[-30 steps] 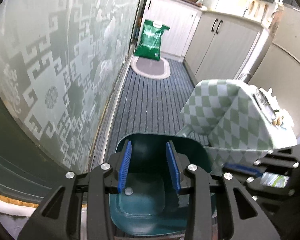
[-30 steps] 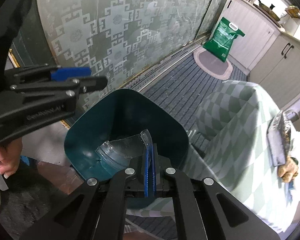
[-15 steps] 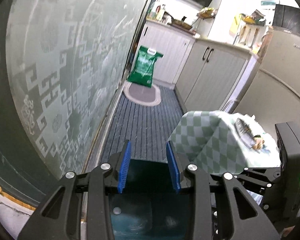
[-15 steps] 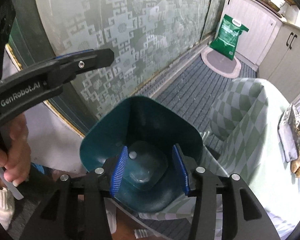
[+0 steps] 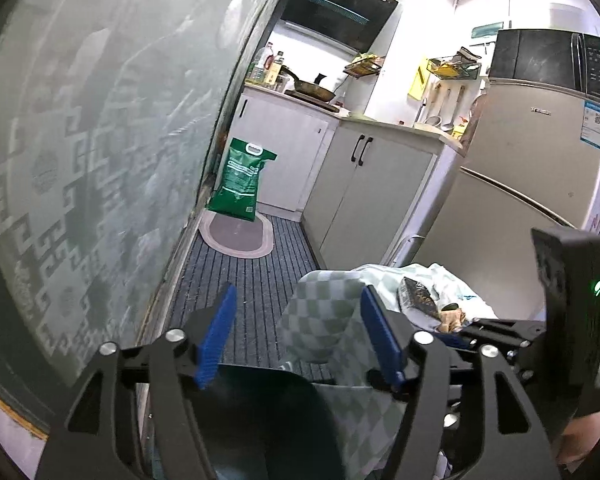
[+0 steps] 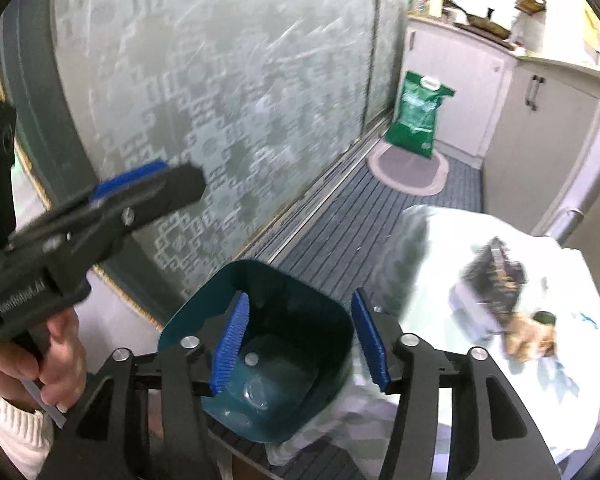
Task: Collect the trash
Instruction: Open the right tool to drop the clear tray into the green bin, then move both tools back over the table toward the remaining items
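Note:
A dark teal trash bin (image 6: 284, 296) stands on the floor beside the table; a clear plastic cup (image 6: 256, 390) lies at its bottom. My right gripper (image 6: 300, 344) is open and empty above the bin's mouth. My left gripper (image 5: 298, 336) is open and empty, raised above the bin's rim (image 5: 260, 380), and it shows at the left of the right wrist view (image 6: 140, 184). A dark snack wrapper (image 6: 492, 276) and food scraps (image 6: 532, 336) lie on the table's checked cloth (image 6: 440, 248); the wrapper also shows in the left wrist view (image 5: 418, 298).
A frosted patterned glass door (image 5: 80, 160) runs along the left. A green sack (image 5: 242, 186) stands on an oval mat (image 5: 238, 236) at the far end of the striped floor. White cabinets (image 5: 364, 196) and a fridge (image 5: 532, 168) stand to the right.
My right gripper opened and let the clear plastic cup drop into the bin. Both grippers have lifted away from the bin and opened wider.

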### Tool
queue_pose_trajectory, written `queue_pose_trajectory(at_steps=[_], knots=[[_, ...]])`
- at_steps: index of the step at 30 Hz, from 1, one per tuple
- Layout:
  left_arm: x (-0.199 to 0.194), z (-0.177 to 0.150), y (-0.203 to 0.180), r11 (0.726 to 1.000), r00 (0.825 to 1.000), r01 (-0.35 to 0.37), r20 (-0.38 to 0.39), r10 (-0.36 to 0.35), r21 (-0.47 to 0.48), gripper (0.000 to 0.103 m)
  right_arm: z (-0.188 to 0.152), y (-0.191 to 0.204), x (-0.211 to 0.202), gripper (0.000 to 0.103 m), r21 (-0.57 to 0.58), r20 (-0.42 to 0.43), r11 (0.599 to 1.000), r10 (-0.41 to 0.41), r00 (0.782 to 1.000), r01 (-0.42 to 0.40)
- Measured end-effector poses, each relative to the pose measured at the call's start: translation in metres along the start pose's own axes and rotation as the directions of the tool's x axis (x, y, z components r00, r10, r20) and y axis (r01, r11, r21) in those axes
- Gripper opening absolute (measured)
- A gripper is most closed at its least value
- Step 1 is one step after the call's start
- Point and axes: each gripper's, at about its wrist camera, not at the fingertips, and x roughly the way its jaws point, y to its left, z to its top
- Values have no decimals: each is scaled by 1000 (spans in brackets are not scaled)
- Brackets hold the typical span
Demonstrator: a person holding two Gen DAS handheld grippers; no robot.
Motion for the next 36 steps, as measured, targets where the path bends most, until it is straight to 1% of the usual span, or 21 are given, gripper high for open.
queue_pose_trajectory(at_steps=[1, 3, 7, 10, 11, 15, 19, 21, 24, 28, 31, 34, 36], knots=[[4, 1, -5, 1000, 1000, 11, -11, -11, -2, 69, 0, -6, -6, 57, 11, 10, 1000, -10, 1000, 10], [7, 1, -15, 1000, 999, 31, -9, -31, 2, 71, -2, -18, -15, 58, 29, 22, 999, -25, 999, 25], [19, 1, -36, 998, 999, 47, -14, -47, 47, 77, -6, -55, -36, 59, 80, 37, 994, -72, 997, 69], [31, -2, -52, 995, 998, 54, -34, -51, 87, 80, -10, -75, -51, 60, 102, 53, 990, -106, 993, 100], [37, -2, -59, 993, 998, 57, -44, -53, 104, 81, -13, -86, -60, 61, 113, 62, 986, -127, 990, 120], [52, -7, -77, 986, 995, 74, -75, -63, 148, 83, -20, -117, -79, 62, 155, 77, 975, -171, 982, 158], [76, -11, -96, 978, 988, 91, -137, -66, 188, 83, -25, -150, -90, 62, 198, 82, 963, -202, 976, 183], [86, -13, -106, 972, 984, 97, -166, -62, 215, 83, -30, -163, -90, 62, 214, 70, 959, -206, 976, 187], [103, -19, -121, 955, 974, 111, -219, -51, 275, 83, -35, -177, -87, 62, 224, 49, 957, -199, 979, 183], [125, -30, -136, 926, 956, 136, -293, -28, 353, 83, -39, -187, -85, 62, 232, 29, 958, -182, 983, 170], [135, -37, -142, 908, 947, 155, -320, -24, 390, 83, -41, -190, -88, 62, 220, 26, 962, -169, 985, 159], [145, -37, -143, 907, 946, 140, -325, -4, 397, 82, -44, -196, -89, 62, 211, 19, 964, -169, 986, 161], [150, -37, -144, 906, 942, 147, -337, -6, 397, 81, -46, -200, -87, 62, 212, 7, 965, -162, 987, 156]])
